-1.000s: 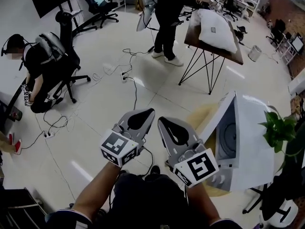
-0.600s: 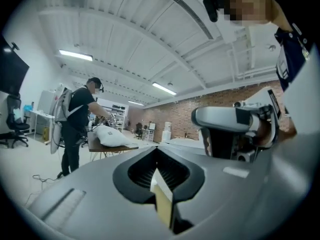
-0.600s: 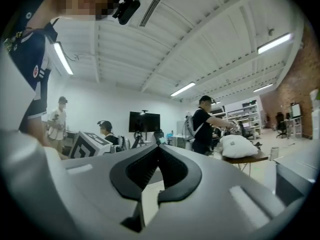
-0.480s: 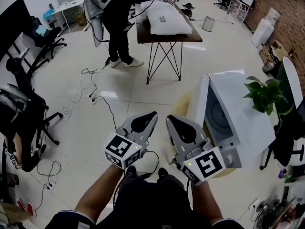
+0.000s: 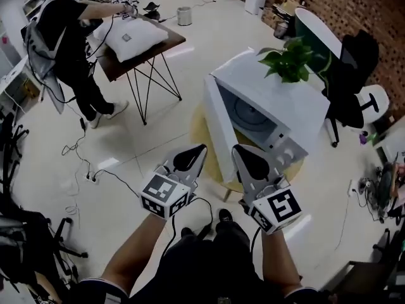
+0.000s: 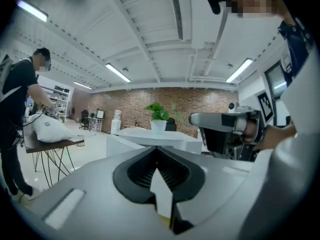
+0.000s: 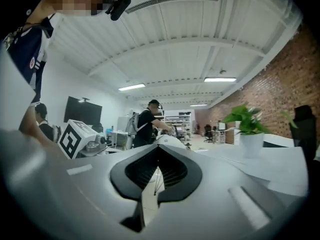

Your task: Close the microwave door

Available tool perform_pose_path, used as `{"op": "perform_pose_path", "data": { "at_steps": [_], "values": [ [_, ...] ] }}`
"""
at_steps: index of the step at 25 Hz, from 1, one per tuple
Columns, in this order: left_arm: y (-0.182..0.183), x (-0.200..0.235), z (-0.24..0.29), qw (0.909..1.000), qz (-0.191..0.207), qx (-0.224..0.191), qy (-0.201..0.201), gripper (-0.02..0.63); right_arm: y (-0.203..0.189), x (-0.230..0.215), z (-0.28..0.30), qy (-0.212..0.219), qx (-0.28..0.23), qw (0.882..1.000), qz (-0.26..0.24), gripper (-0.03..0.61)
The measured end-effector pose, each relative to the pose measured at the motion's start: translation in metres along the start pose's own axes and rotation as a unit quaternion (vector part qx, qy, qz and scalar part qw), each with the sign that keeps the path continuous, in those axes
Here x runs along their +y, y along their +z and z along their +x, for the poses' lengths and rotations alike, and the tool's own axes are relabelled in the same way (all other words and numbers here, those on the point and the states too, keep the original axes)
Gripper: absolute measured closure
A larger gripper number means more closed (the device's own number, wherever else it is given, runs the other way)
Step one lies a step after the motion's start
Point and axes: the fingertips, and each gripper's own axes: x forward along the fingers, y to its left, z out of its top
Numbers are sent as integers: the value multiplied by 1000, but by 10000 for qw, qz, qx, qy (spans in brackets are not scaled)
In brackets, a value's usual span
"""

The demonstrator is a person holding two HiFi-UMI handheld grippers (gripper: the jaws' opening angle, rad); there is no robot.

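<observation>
Camera has swung since a second ago: the microwave [image 5: 297,109] was at the right edge of the head view, now it's centre-right, just ahead of both grippers. The person working at the desk [image 5: 166,45] went from top-centre to top-left. Grippers kept the same side-by-side pose.

- Microwave: white box on a round table [image 5: 198,132], potted plant [image 5: 288,59] on top. Door [image 5: 217,128] is wide open, swung out toward the camera, turntable cavity exposed.
- Left gripper [image 5: 199,150]: jaws together at the tips, nothing between them, held in the air left of the door's near edge. Own view [image 6: 157,149] looks over the tips at the microwave [image 6: 131,140] and the plant [image 6: 159,113].
- Right gripper [image 5: 238,151]: jaws together as well, nothing held. From above, its tip sits just beside the door's near edge, on the cavity side. Contact: cannot tell. Own view [image 7: 157,147] shows the plant [image 7: 244,120] to the right.
- Background: pillow [image 5: 130,37] on the desk, person [image 5: 63,40] reaching toward it, dark chair [image 5: 348,87] behind the microwave, cables [image 5: 88,173] on the floor.
</observation>
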Motion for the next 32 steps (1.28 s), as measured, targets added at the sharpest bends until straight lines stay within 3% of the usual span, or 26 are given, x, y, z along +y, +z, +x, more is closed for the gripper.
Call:
{"op": "perform_pose_path", "data": {
  "at_steps": [7,12,23,32],
  "values": [
    [-30,-40,34,9948,282,494,-847,606,-24,-39,-72,-1399,186,9899,133,577],
    [-45,-58,42,9906,318,641,-1163,606,-36,-55,-106,-1971,277,9795,314,577],
    [-54,-70,65,9869,252,738,-1412,606,-47,-70,-125,-2298,374,9715,441,577],
    [-54,-92,115,9806,476,835,-1706,606,-54,-95,-143,-2559,385,9648,470,577]
  ]
}}
